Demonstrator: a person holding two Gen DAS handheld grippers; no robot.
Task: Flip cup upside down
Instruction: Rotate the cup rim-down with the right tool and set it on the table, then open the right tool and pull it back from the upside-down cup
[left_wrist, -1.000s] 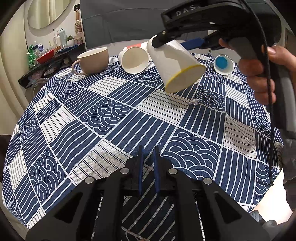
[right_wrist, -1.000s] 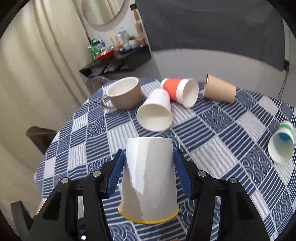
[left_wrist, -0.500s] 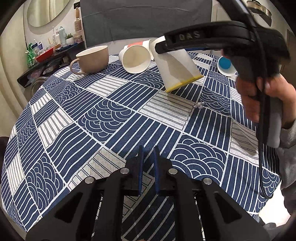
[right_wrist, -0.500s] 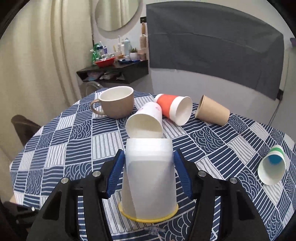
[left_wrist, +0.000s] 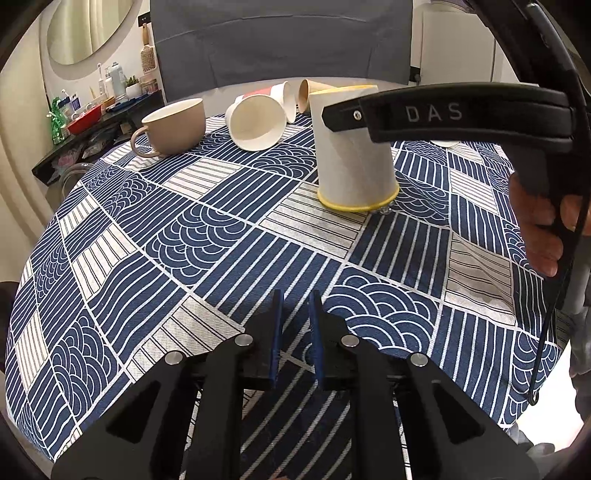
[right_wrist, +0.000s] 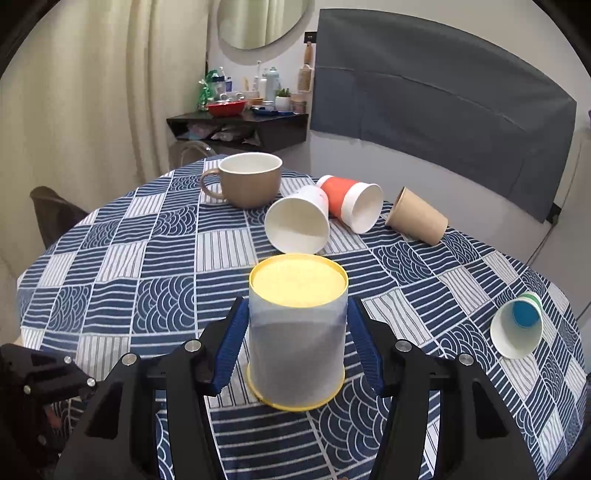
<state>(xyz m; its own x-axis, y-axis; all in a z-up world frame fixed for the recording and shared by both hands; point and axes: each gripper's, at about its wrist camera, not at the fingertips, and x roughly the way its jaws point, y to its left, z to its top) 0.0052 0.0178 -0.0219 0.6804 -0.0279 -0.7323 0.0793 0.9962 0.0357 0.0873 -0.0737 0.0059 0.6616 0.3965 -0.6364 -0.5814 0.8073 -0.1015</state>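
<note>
A white paper cup with a yellow rim and yellow base (right_wrist: 297, 332) stands upside down on the blue patterned tablecloth (right_wrist: 147, 295), rim on the cloth; it also shows in the left wrist view (left_wrist: 352, 158). My right gripper (right_wrist: 297, 345) straddles it with its blue pads a little apart from the cup's sides, so it is open. Its black body (left_wrist: 443, 114) crosses in front of the cup in the left wrist view. My left gripper (left_wrist: 294, 332) is shut and empty, low over the near part of the table.
A tan mug (right_wrist: 247, 179) stands upright at the back. A white cup (right_wrist: 297, 225), an orange cup (right_wrist: 351, 205), a brown cup (right_wrist: 417, 221) and a green-rimmed cup (right_wrist: 517, 328) lie on their sides. A shelf (right_wrist: 240, 125) with clutter is behind.
The right gripper turned the cup from tilted to rim-down, set it on the cloth, and its pads have come off the cup's sides. The left gripper has stayed put.
</note>
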